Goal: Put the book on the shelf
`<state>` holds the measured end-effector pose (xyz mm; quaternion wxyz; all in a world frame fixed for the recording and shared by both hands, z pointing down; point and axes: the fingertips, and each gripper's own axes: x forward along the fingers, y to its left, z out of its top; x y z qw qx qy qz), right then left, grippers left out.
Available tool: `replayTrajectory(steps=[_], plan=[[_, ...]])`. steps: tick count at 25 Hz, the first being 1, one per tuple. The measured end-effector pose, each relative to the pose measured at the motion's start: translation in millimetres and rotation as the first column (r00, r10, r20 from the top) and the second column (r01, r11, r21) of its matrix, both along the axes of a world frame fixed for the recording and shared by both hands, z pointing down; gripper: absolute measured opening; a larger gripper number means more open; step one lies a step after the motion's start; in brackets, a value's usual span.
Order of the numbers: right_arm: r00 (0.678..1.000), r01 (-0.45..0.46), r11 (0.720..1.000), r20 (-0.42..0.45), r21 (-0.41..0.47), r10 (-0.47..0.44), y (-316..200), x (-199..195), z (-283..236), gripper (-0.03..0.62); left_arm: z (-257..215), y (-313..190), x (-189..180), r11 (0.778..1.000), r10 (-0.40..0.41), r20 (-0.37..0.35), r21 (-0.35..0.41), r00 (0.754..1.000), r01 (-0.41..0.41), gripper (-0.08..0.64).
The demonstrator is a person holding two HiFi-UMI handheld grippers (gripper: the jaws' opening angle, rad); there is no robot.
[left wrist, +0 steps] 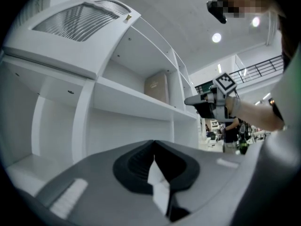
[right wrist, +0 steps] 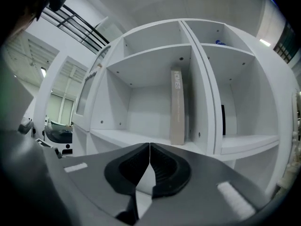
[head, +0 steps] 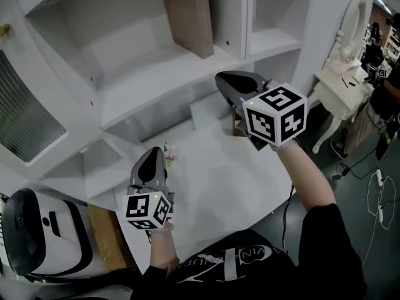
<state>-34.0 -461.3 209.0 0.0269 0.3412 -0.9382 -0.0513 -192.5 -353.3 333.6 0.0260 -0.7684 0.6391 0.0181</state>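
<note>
The book (head: 187,14) already stands upright in the shelf (head: 156,74), in the upper compartment, its right side against the white divider and its spine (right wrist: 177,107) facing out. From the left gripper view it shows as a tan slab (left wrist: 156,86) at the far end of that compartment, with the board beside it bare.

Neither tool holds anything. The right gripper (head: 228,83) hangs in front of the shelf, lower than the book and apart from it, its jaws pressed together with nothing between them (right wrist: 149,147). The left gripper (head: 153,158) rests low over the white tabletop (head: 219,180), well away from the book, and its jaws also meet on nothing (left wrist: 154,147).

By the look of it the task is finished, or very nearly so.

If the book needed another touch, I would expect it to behave as a stiff, fairly tall volume — rigid enough to be pinched without bending, heavy enough to swing if caught at one corner. The cover looks smooth, so a light pinch may slip. The best hold is probably across the spine around mid-height, though the divider crowds one side, so tipping the top outward first seems wise.
</note>
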Motion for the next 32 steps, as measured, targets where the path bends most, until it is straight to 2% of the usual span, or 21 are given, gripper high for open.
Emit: replayTrajectory(steps=[8,15,32], plan=[[0.997,0.071,0.997,0.025,-0.020,-0.071,19.0,0.9,43.1,0.008,0.1,0.3,-9.3,0.999,-0.035,0.009,0.002,0.999,0.035,0.000],[0.997,0.078,0.997,-0.008,-0.002,-0.078,27.9,4.0,79.3,0.008,1.3,5.5,-21.0,0.997,-0.077,0.013,0.014,0.997,0.077,0.000],[0.998,-0.004,0.998,0.055,-0.059,0.007,17.7,30.3,127.8,0.008,8.9,18.4,-42.5,0.984,-0.178,0.031,0.038,0.984,0.177,0.000]])
